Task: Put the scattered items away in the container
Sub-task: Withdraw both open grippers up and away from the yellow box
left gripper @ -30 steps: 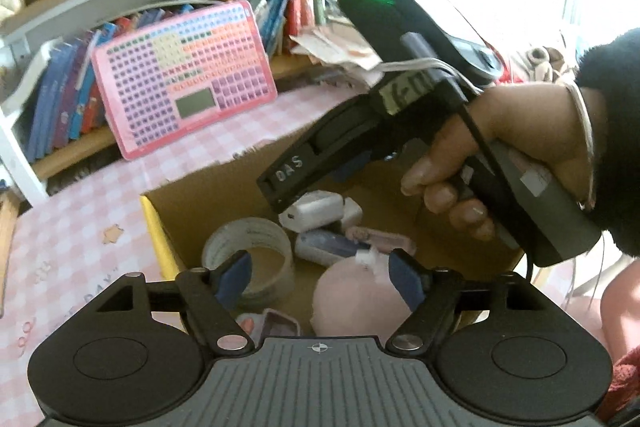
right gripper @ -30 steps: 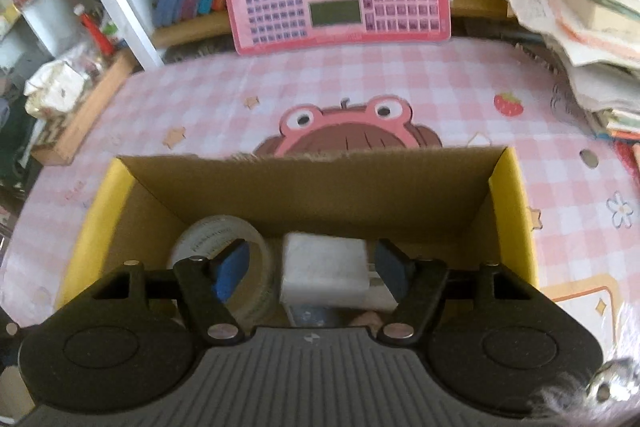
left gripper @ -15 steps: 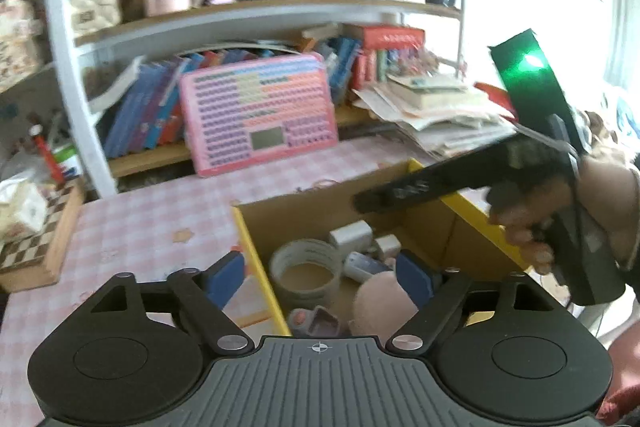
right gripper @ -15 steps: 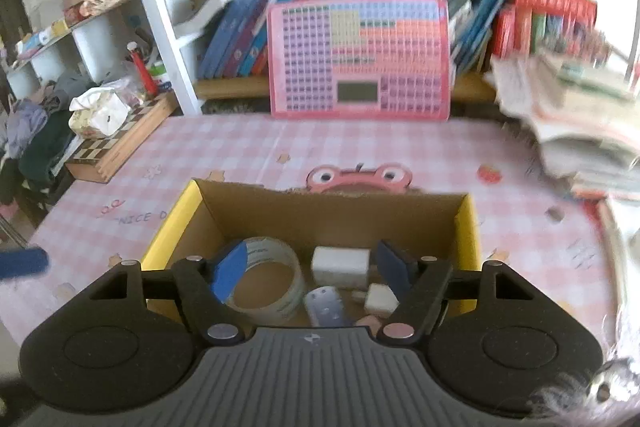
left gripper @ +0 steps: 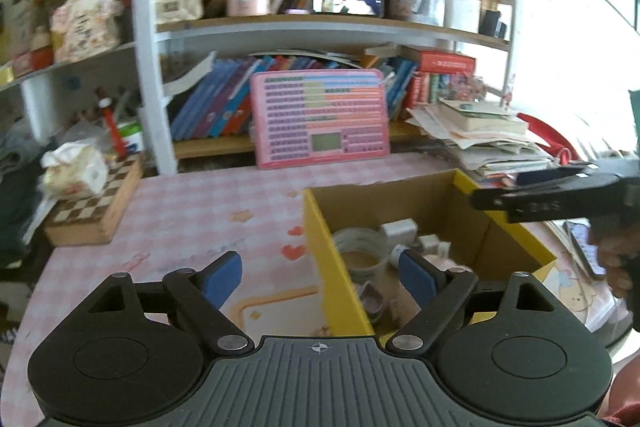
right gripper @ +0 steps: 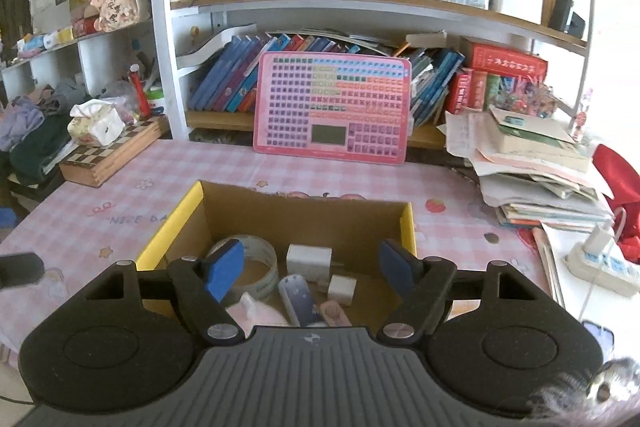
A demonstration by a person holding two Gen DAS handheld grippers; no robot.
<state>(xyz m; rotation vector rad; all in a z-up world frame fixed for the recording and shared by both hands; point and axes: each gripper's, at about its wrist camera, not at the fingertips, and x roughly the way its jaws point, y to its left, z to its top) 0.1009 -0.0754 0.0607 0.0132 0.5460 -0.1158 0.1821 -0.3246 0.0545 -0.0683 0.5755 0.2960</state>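
A cardboard box (right gripper: 304, 197) with yellow flaps sits on the pink checked tablecloth. Inside it lie a tape roll (right gripper: 262, 261), a white charger block (right gripper: 309, 259), a small white cube (right gripper: 342, 289), a blue-and-white device (right gripper: 298, 297) and a soft pink item (right gripper: 258, 311). My right gripper (right gripper: 310, 267) hovers above the box's near side, open, with nothing between its blue pads. My left gripper (left gripper: 320, 277) is open too and straddles the box's yellow left wall (left gripper: 332, 259) from above, holding nothing. In the left wrist view the right gripper (left gripper: 508, 189) hangs over the box's right corner, held by a hand.
A pink keyboard toy (right gripper: 332, 111) leans on the bookshelf behind the box. A heap of papers and books (right gripper: 536, 163) lies at the right, with a power strip (right gripper: 600, 263) near it. A chessboard box (right gripper: 108, 155) with a tissue pack stands at the left.
Both grippers have drawn back and risen away from the box, so more of the shelf and table shows. Their jaws stand wider. The right gripper has shifted to the right edge of the left view.
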